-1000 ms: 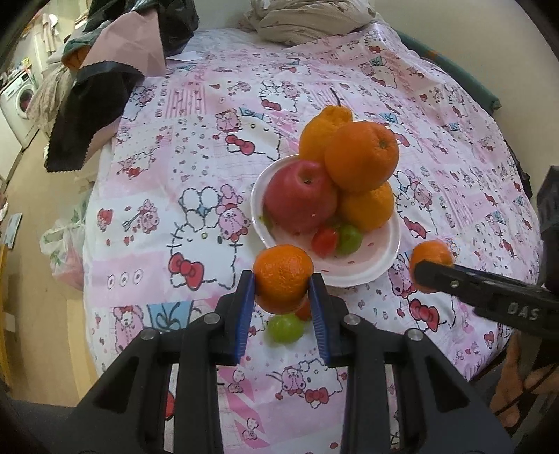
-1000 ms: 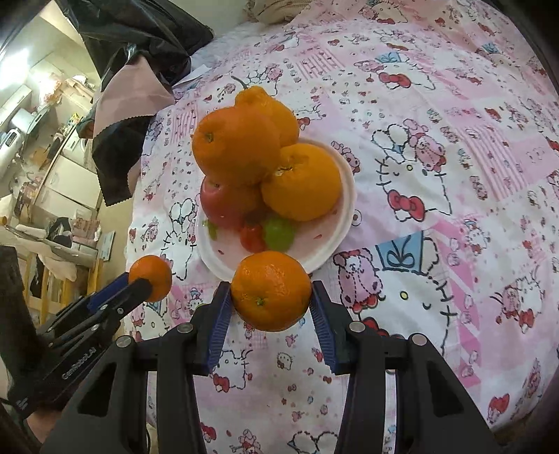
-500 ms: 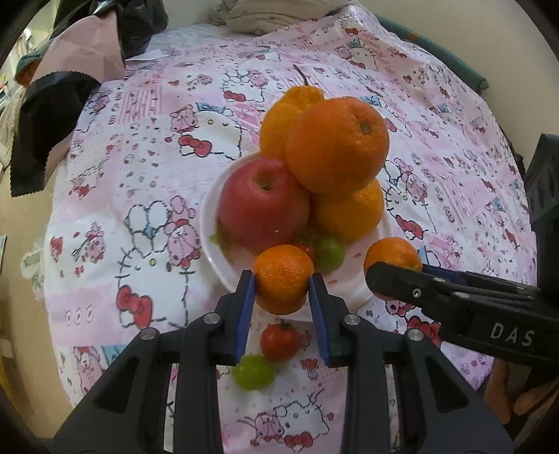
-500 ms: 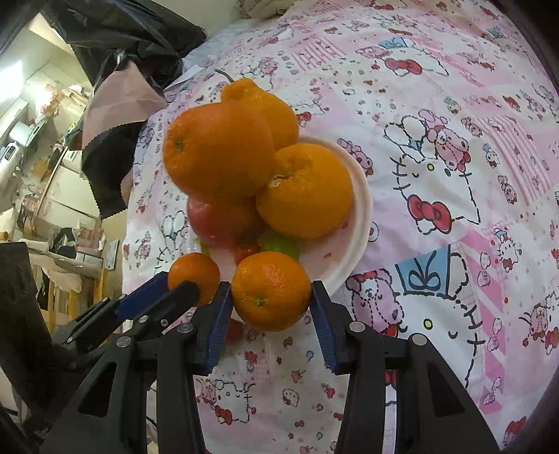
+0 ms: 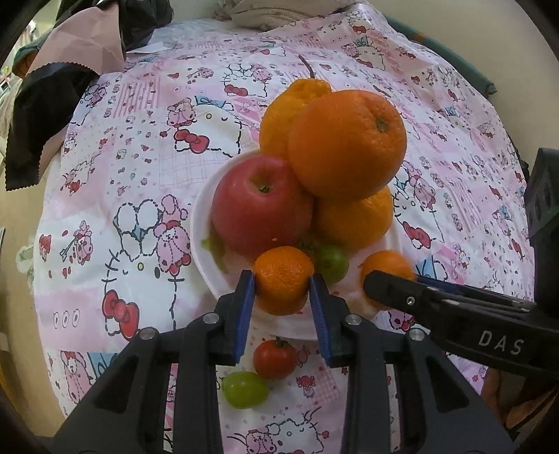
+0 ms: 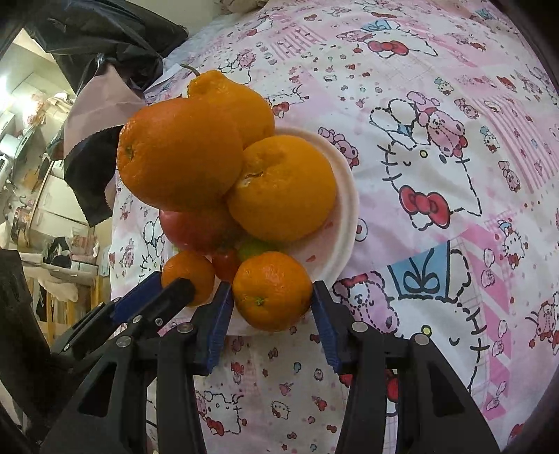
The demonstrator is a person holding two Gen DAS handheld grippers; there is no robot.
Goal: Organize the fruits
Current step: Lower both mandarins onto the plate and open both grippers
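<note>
At the far left of the left wrist view, a bare beige floor (image 5: 14,244) borders a round counter draped in a pink-and-white cartoon-print cloth (image 5: 139,146). Black and dusty-pink plastic bags with zigzag-cut edges (image 5: 52,90) lie heaped on its far left edge, with a folded beige fabric bundle (image 5: 279,14) at the back and a cream wall (image 5: 506,52) to the right. Near the middle sits a white round plate (image 5: 201,230) piled with a red apple (image 5: 260,204), a large navel orange (image 5: 347,145) on top, a knobbly stemmed citrus (image 5: 293,104) behind and another bumpy orange (image 5: 354,220) below, with a small green tomato (image 5: 332,263) tucked at the plate's front. The left tongs (image 5: 282,284) pinch a small mandarin (image 5: 283,279) over the plate's near rim. On the cloth below lie a small red tomato (image 5: 275,358) and a green grape-like fruit (image 5: 245,389), touching. At right, the right tongs (image 5: 387,279) pinch a second small mandarin (image 5: 386,267) at the plate's right edge.

In the right wrist view, cluttered shelves and household goods (image 6: 38,216) fill the room at far left. The left tongs (image 6: 181,283) come in from the lower left beside the plate (image 6: 346,223), while the right tongs (image 6: 272,297) grip their mandarin (image 6: 271,290) just over the near rim.
</note>
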